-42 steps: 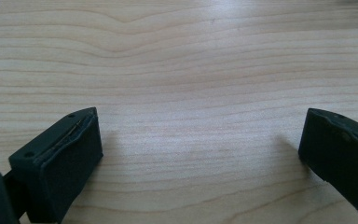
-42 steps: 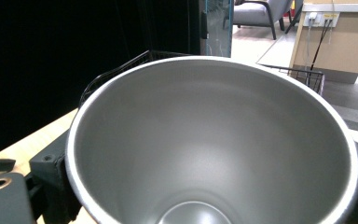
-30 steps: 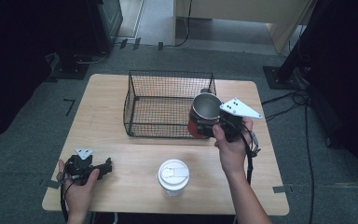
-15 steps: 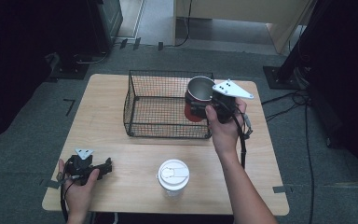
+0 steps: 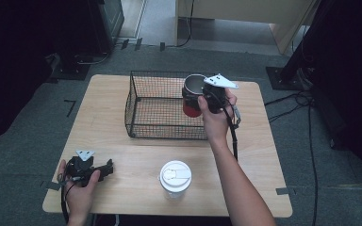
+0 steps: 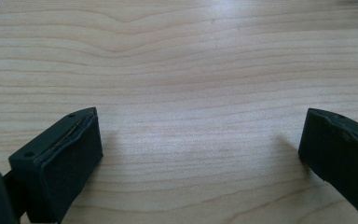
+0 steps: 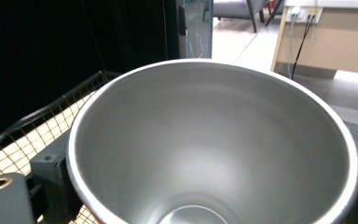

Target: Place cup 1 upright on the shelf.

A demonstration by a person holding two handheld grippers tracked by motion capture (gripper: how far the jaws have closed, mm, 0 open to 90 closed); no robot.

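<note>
A metal cup (image 5: 193,95) with a red base and a steel inside (image 7: 209,149) hangs upright in the air over the right end of the black wire basket (image 5: 143,126). My right gripper (image 5: 210,100) is shut on the cup, with its jaws on either side of the rim. My left gripper (image 5: 104,169) rests on the table near the front left corner. It stands open, its two black pads (image 6: 67,154) wide apart over bare wood. A white lidded cup (image 5: 175,177) stands at the front middle of the table.
The wooden table (image 5: 259,160) has bare room to the right of the basket and at the front right. A cable (image 5: 234,141) trails from the right gripper along the forearm. Dark stands and cables lie on the floor around the table.
My right gripper has lifted the metal cup off the table and carried it left and away, from beside the basket to above its right end. The left gripper has stayed put.
</note>
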